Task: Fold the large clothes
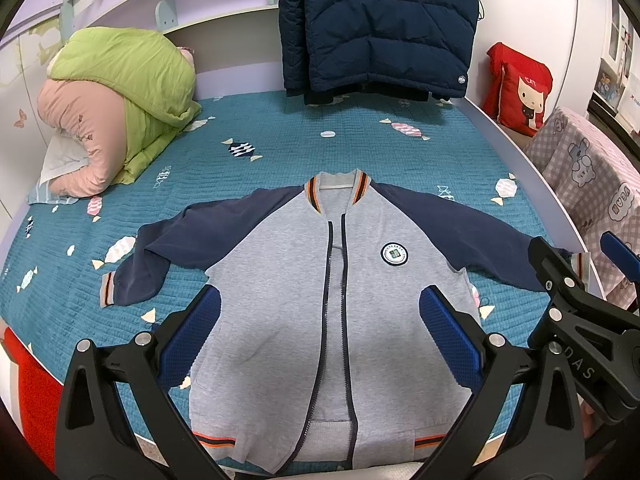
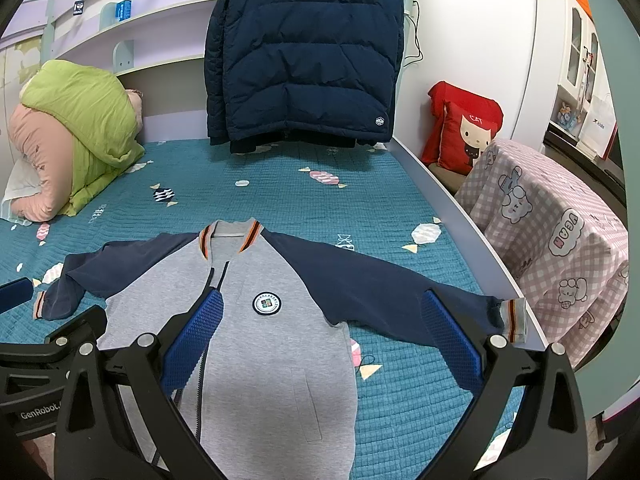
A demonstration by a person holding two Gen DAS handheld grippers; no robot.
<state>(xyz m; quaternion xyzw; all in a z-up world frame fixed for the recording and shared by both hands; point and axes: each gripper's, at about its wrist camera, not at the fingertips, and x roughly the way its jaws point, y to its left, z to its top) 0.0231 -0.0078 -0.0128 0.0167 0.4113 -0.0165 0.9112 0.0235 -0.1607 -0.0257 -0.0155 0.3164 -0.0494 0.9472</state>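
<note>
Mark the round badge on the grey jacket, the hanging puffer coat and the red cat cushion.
round badge (image 1: 394,254), left wrist view, centre of the emblem.
puffer coat (image 2: 304,64), right wrist view, quilted navy front.
red cat cushion (image 2: 468,136), right wrist view, printed cartoon face.

Jacket flat on bed, bedding behind-left

Kid's bedroom: bed w/ candy-print cover, rolled duvet, cartoon cushion.
</note>
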